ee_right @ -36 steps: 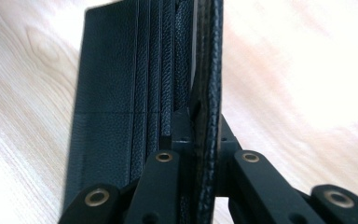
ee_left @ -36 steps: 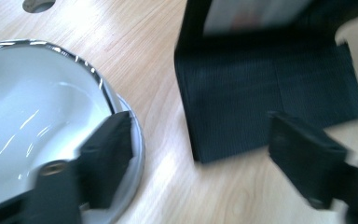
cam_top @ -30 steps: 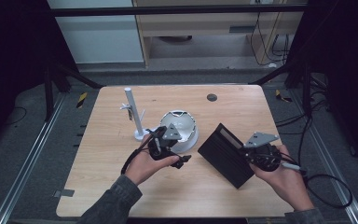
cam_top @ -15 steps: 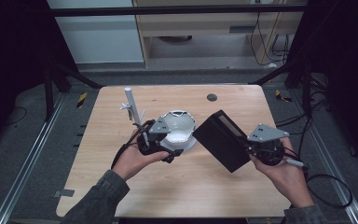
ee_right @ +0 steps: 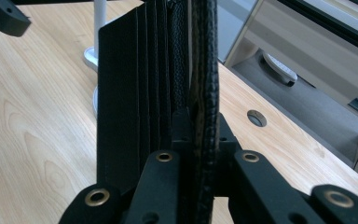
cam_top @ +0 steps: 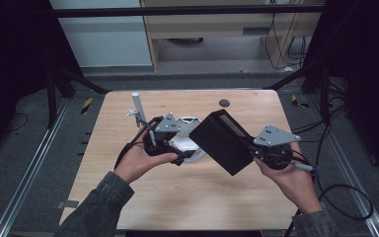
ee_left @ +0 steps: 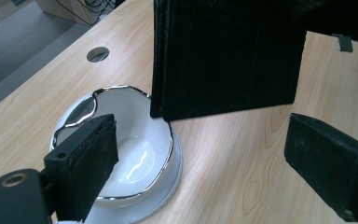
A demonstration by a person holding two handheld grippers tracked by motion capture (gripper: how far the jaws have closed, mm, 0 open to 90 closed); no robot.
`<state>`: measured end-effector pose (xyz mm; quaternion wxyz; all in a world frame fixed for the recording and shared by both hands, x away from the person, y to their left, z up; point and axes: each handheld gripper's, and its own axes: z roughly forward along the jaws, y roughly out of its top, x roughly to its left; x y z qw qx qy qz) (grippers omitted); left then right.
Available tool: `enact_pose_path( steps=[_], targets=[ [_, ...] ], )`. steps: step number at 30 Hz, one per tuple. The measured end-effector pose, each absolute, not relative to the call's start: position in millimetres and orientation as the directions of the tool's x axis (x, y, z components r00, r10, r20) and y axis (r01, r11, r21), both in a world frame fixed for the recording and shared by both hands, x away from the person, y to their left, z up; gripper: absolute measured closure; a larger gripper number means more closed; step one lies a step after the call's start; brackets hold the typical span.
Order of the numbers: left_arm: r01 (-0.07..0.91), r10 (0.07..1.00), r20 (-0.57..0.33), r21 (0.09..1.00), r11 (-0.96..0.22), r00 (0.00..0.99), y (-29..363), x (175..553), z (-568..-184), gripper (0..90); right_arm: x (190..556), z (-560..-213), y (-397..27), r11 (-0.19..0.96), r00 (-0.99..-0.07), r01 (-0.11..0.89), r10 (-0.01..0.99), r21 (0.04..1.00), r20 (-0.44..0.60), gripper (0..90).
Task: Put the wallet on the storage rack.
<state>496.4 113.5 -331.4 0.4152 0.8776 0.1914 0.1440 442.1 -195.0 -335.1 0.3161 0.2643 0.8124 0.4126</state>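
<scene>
Two grippers hang above the surface [cam_top: 143, 197]. Right gripper [cam_top: 256, 150] is clamped on the black wallet [cam_top: 222, 140], lifted beside the white bowl [cam_top: 187, 143]. Left gripper [ee_left: 205, 158] gapes wide, holding nothing, facing the wallet.

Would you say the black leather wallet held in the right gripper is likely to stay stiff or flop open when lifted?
The wallet probably holds its shape: it juts out flat, unsupported, from the right gripper. Its layered panels fan apart in the right gripper view, so loose flaps may swing open. The grained leather likely grips well.
</scene>
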Motion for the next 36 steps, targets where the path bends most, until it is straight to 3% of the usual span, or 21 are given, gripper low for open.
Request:
enact_pose_path(
  steps=[19,27,31,32,33,36],
  targets=[
    [0.215,0.434,0.070,0.791,-0.573,0.898,104.8,510.5,-336.8,10.0,436.6,-336.7,-177.7,0.511,-0.708,0.101,0.639,0.854,-0.299,84.8],
    [0.225,0.405,0.028,0.795,-0.563,0.914,102.4,521.3,-339.7,15.2,433.2,-335.8,-176.7,0.502,-0.723,0.081,0.624,0.861,-0.296,84.8],
    [0.211,0.367,0.019,0.791,-0.575,0.930,100.2,525.5,-340.8,25.5,434.7,-335.6,-176.9,0.489,-0.734,0.066,0.615,0.870,-0.290,84.8],
    [0.212,0.354,0.007,0.789,-0.577,0.935,99.9,526.6,-340.9,38.3,437.1,-336.8,-176.9,0.489,-0.738,0.067,0.611,0.870,-0.286,84.8],
    [0.206,0.343,0.007,0.788,-0.580,0.939,99.7,527.4,-340.7,38.3,437.1,-336.8,-176.9,0.489,-0.738,0.067,0.611,0.870,-0.286,84.8],
    [0.229,0.341,-0.020,0.779,-0.584,0.940,101.0,529.2,-337.8,56.6,441.3,-340.1,-178.0,0.499,-0.742,0.071,0.605,0.864,-0.289,84.7]
  ],
)
